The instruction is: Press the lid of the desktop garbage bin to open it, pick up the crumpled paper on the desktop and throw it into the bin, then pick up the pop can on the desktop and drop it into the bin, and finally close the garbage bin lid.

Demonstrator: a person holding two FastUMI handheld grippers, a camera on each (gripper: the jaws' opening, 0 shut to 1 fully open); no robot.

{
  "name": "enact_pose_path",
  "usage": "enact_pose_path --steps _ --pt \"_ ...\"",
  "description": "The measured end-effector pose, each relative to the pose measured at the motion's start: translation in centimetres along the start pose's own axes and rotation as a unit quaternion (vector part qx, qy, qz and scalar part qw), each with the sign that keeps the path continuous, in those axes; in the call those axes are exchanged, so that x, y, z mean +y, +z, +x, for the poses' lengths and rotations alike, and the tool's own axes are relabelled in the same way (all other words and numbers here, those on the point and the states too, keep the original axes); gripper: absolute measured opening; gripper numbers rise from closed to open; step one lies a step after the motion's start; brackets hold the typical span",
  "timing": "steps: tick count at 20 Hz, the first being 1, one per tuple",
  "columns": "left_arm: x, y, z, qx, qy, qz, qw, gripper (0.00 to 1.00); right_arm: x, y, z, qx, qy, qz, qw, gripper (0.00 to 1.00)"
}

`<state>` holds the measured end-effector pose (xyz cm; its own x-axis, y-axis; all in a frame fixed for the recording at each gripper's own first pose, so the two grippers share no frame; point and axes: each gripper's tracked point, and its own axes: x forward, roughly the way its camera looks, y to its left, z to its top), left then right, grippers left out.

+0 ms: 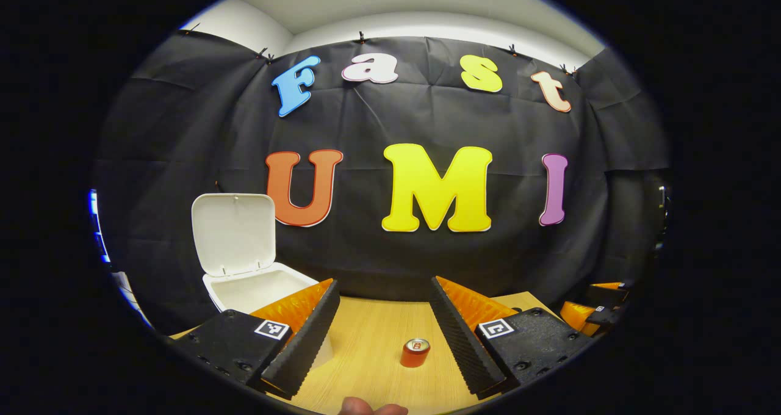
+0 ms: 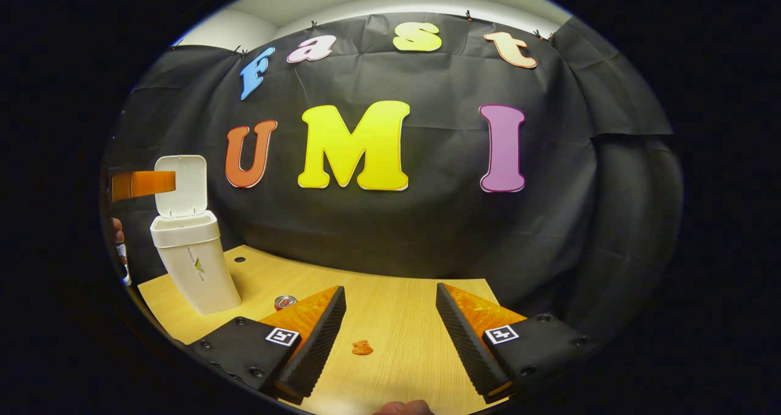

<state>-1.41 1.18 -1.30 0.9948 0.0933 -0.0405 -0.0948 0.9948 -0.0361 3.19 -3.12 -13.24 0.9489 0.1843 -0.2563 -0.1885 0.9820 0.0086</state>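
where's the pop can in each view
Left gripper view: the small red metal pop can stands upright on the light wooden desktop, low centre, between this gripper's open fingers.
Right gripper view: the can sits lower left, partly hidden behind the left finger, right of the bin.
Shared landmark: the white plastic garbage bin with its lid raised.
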Motion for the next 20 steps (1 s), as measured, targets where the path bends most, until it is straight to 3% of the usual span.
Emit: enact_pose_path --steps 5,8,16,20 --pt "-0.9 -0.4 -0.8 0.009 -0.011 0.006 1.0 0.96 0.1 -3.9 1.7 0.033 0.011 -0.01 0.999 0.94" --pt "-1.0 -1.9 -1.6 0.035 -0.011 0.007 0.999 0.96 0.9 -8.1 3.5 0.091 0.035 0.008 0.995 0.94" --pt "0.1 -5.0 -4.3 0.088 0.018 0.011 0.996 0.97 2.3 -16.6 7.6 0.198 0.076 0.001 0.977 0.94" --pt "1.0 -5.7 -5.4 0.102 0.035 0.004 0.994 0.96 3.3 -18.9 9.7 0.222 0.084 -0.015 0.971 0.95"
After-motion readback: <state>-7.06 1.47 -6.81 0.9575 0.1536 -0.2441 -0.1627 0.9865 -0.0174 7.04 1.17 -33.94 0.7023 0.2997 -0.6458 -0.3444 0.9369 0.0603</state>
